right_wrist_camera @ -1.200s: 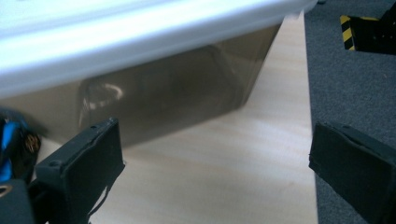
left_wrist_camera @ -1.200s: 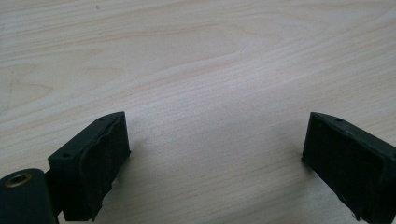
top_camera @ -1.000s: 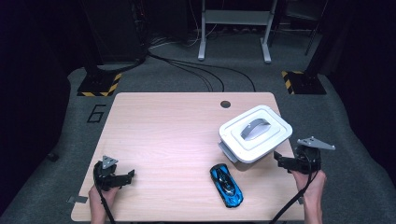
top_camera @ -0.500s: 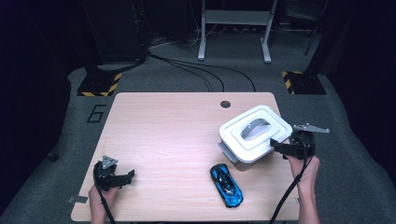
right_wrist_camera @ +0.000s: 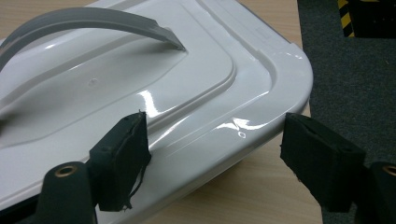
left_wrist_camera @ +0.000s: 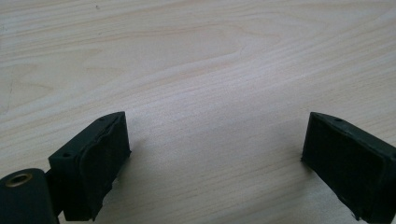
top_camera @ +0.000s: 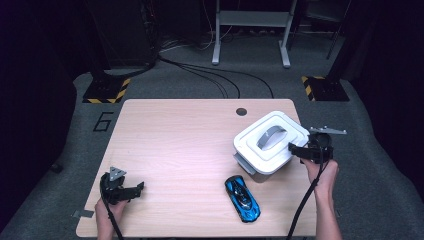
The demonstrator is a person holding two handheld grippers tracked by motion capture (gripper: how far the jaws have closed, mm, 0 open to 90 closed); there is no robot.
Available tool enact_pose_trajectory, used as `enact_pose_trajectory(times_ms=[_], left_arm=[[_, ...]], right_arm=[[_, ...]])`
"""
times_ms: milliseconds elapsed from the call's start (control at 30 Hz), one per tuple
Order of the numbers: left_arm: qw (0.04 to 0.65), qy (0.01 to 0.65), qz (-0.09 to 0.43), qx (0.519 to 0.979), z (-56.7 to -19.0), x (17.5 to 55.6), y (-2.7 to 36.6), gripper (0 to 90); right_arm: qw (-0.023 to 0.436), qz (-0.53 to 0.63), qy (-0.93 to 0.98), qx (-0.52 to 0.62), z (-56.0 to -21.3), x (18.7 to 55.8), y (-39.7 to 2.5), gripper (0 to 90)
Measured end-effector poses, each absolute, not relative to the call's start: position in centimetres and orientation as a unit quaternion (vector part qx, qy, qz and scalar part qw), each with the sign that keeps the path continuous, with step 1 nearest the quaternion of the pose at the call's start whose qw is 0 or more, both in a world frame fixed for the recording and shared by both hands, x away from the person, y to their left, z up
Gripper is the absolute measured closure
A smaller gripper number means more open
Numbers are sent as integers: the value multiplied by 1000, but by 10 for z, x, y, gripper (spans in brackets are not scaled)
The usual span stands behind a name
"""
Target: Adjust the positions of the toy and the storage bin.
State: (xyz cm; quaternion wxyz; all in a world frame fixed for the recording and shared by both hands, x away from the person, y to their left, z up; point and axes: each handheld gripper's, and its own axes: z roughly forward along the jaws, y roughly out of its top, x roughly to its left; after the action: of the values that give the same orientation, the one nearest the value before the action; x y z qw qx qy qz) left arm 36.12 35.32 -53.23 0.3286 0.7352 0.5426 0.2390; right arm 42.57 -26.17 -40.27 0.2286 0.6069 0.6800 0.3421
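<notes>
Moved: your right hand-held gripper (top_camera: 295, 150) has come forward and inward from the table's near right edge; it now meets the white box (top_camera: 270, 141) at its right rim, while your left hand-held gripper (top_camera: 137, 187) stays put.
Right hand-held gripper: its jaws are spread wide, pinching nothing. In the right gripper view (right_wrist_camera: 215, 154) one jaw hangs over the glossy lid (right_wrist_camera: 154, 79) and the other sits beyond the rounded corner, over the table's edge. The lid's rim lies just ahead, between the jaws, so you look lined up to take the box by that edge.
White box: directly in front of the right hand-held gripper, lid on, its grey handle (right_wrist_camera: 88, 21) arching farther ahead and to that gripper's left. It sits skewed on the table (top_camera: 175, 145), a corner turned toward you, which offers you the rim.
Left hand-held gripper: spread too, with bare wood between its jaws (left_wrist_camera: 215, 154). It rests low over the near left corner, well apart from the box, likely parked out of the way.
Blue toy car (top_camera: 242, 198): near your side, to the left of your right forearm, untouched.
Risk: the lid is slick and curved, so a shallow bite could slip.
</notes>
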Motion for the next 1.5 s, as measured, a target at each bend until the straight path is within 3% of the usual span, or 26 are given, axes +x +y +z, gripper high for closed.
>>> enact_pose_trajectory(times_ms=[367, 1100, 1500], left_arm=[[329, 543, 239, 735, -532, 361, 353, 72], [329, 543, 239, 735, -532, 361, 353, 72], [329, 543, 239, 735, -532, 361, 353, 73]], right_arm=[[237, 324, 690, 602, -398, 451, -250, 279], [207, 337, 708, 586, -396, 497, -242, 359], [216, 330, 704, 591, -369, 483, -219, 149]])
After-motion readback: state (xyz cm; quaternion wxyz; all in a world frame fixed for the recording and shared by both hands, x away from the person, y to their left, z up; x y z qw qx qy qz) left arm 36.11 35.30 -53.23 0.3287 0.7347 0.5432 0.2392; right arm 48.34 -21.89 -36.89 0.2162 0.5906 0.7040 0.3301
